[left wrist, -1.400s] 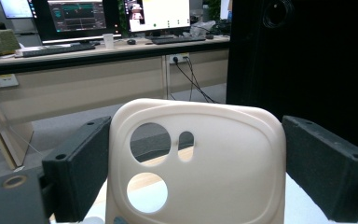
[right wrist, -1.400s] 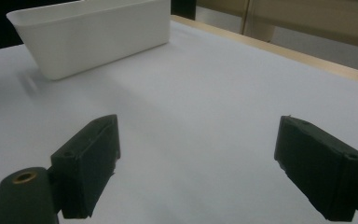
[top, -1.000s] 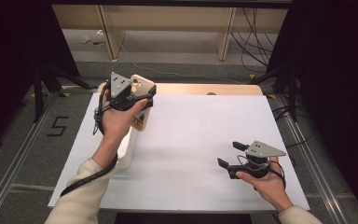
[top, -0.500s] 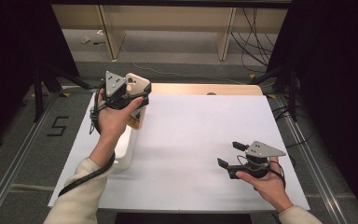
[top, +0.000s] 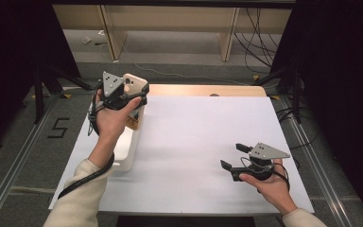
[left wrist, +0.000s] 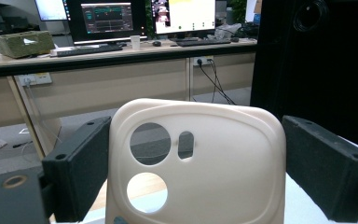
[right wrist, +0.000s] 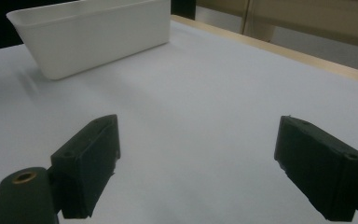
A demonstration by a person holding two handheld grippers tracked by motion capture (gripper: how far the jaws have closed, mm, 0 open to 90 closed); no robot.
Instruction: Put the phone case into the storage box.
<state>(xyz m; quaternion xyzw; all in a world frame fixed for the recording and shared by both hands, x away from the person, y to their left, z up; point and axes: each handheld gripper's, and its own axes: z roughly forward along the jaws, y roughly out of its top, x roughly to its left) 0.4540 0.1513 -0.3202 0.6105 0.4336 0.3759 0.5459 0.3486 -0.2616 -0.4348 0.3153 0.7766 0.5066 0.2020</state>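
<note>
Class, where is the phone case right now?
In the high view, the phone case sits between the left gripper's jaws, raised above the white bin at the table's left.

You see even overhead light on the white table point(top: 203, 142), dark surrounds, soft shadows, and the close jaws slightly blurred.

The phone case point(left wrist: 193, 163) is a pale cream, plain and unpatterned. The fingers point(left wrist: 77, 170) on either side of it are matt black, as are those of the right gripper point(right wrist: 205, 172). The bin point(right wrist: 98, 35) is plain white. The surface point(top: 203, 142) is white with a light wooden strip along its far edge. Each gripper carries a grey plate point(top: 267, 151).
</note>
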